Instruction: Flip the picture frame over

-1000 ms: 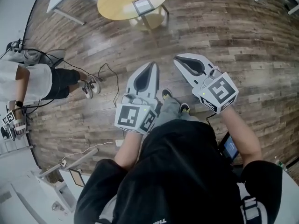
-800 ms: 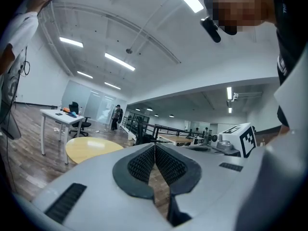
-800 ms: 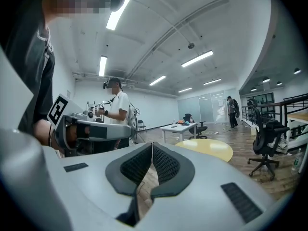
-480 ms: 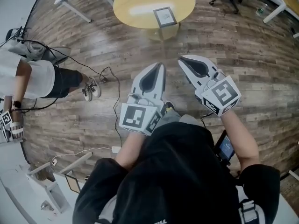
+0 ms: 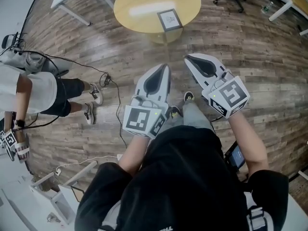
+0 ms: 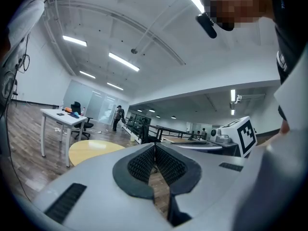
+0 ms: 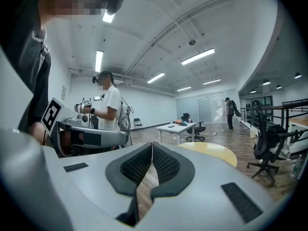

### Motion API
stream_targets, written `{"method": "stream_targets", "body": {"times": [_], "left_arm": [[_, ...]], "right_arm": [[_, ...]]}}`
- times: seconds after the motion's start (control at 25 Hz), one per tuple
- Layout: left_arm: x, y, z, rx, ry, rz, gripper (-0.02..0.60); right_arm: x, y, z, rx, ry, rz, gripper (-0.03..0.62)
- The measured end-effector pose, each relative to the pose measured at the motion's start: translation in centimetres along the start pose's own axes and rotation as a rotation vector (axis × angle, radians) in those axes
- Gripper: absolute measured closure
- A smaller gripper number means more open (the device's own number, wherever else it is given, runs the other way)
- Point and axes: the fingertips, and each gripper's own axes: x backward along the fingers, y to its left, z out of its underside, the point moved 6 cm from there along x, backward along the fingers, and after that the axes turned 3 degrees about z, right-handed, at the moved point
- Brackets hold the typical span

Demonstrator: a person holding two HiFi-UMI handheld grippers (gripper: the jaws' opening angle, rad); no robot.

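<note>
Both the left gripper (image 5: 162,68) and right gripper (image 5: 188,58) are closed tight and hold nothing. The frame (image 5: 169,19) seems to lie flat by the near edge of the round worktop (image 5: 137,6), well away. A clumsy push could slide it off.

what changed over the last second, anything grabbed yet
The person has walked toward the round table; it and the picture frame on it now sit lower and fuller in the head view. The bystander in the white shirt has shifted feet. Nothing was grabbed or let go. The left gripper and right gripper stay shut, empty and held out ahead; the frame stays untouched.
</note>
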Motion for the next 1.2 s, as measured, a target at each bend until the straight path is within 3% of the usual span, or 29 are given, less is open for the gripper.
{"method": "stream_targets", "body": {"times": [0.4, 0.84, 1.2], "left_arm": [[-5.5, 1.9, -0.8, 0.004, 0.028, -0.006, 0.558], [-14.6, 2.7, -3.0, -0.053, 0.006, -0.018, 0.558], [-19.7, 3.6, -3.5, -0.078, 0.018, -0.078, 0.558]], "right_arm": [[-2.3, -5.3, -0.1, -0.017, -0.007, -0.017, 0.574], [-3.9, -13.8, -1.7, 0.017, -0.064, -0.083, 0.574], [-5.6, -19.4, -1.1, -0.010, -0.067, -0.118, 0.574]]}}
